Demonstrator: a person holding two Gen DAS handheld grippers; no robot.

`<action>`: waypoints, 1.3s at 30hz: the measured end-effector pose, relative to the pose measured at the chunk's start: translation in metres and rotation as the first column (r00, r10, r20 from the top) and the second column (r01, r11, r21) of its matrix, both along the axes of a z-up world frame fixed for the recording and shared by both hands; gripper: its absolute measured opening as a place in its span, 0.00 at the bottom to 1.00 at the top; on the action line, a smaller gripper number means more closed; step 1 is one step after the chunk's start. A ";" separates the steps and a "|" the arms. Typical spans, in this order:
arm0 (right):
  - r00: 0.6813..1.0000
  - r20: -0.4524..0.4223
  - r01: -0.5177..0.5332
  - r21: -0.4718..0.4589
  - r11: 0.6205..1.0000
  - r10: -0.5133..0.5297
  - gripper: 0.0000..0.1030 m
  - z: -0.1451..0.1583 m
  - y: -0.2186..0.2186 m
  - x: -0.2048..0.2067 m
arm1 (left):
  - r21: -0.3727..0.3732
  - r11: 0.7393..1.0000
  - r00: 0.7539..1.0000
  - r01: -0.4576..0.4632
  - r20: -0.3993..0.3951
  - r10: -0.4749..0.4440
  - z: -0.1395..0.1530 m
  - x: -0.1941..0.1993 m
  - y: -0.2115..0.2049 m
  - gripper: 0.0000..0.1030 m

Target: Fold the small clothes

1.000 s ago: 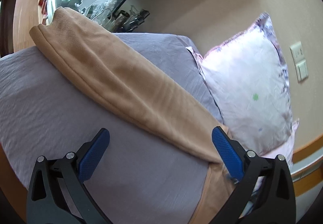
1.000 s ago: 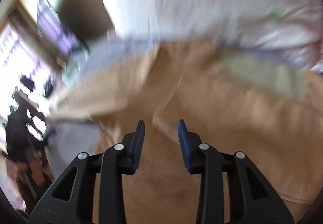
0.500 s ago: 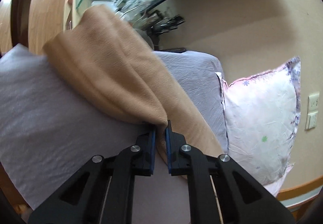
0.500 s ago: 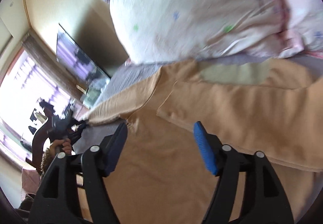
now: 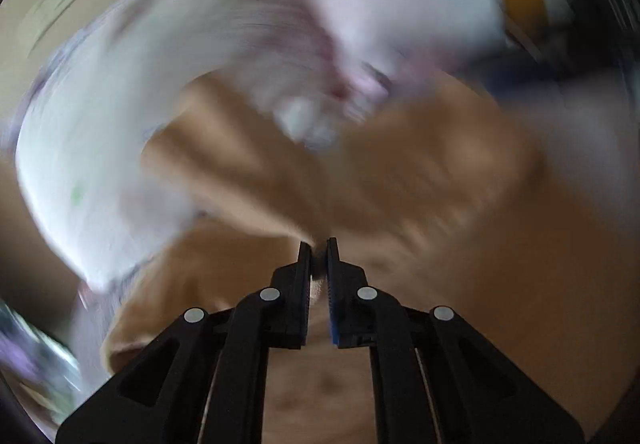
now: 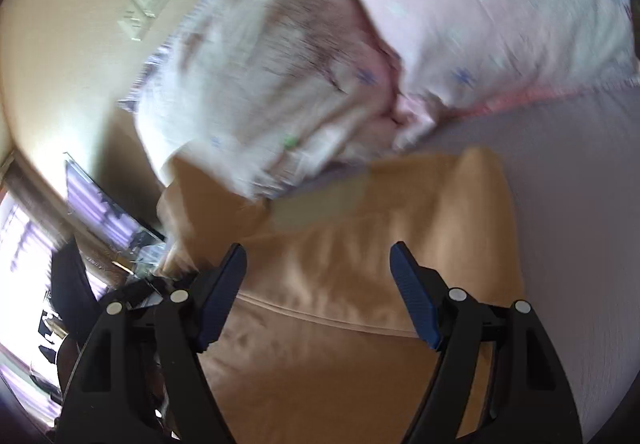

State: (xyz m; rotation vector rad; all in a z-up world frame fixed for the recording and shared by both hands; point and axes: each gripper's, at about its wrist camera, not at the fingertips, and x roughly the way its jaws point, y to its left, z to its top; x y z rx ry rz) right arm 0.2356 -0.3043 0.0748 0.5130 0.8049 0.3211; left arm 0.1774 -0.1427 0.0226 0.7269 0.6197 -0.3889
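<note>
A tan garment [image 6: 360, 276] lies on the grey-lilac bed sheet [image 6: 572, 212], its far edge near the pillows. My right gripper [image 6: 318, 268] is open and empty, hovering over the garment's folded middle. My left gripper [image 5: 319, 248] is shut on a fold of the same tan garment [image 5: 420, 172] and holds it up over the rest of the cloth. The left wrist view is heavily blurred.
Two pale pink pillows [image 6: 480, 16] lean against the beige wall [image 6: 72, 44] beyond the garment; they also show blurred in the left wrist view [image 5: 120, 104]. A TV screen [image 6: 100, 204] and window stand at the left.
My left gripper closed on the garment's sleeve half a second ago and has now swung it fast toward the pillows. My right gripper opened wide and shifted right over the garment.
</note>
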 end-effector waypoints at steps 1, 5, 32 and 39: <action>1.000 -0.030 -0.006 0.006 1.000 0.006 0.72 -0.007 -0.003 0.003 | 0.067 0.997 0.999 0.028 0.033 -0.031 -0.013 -0.011 -0.011 0.07; 0.994 -0.106 -0.037 -0.036 0.999 0.033 0.62 -0.027 -0.003 0.016 | 0.119 0.990 0.993 0.073 0.084 -0.083 -0.026 -0.062 -0.001 0.17; 0.981 -0.043 0.154 -0.415 0.897 -0.188 0.14 -0.055 -0.003 0.061 | -0.159 0.904 0.914 -0.397 -0.154 0.375 -0.010 -0.069 0.180 0.47; 0.987 0.151 -0.017 -0.189 0.982 0.046 0.66 -0.013 -0.023 -0.101 | -0.467 0.800 0.919 -0.376 -0.296 0.259 0.008 -0.132 0.255 0.74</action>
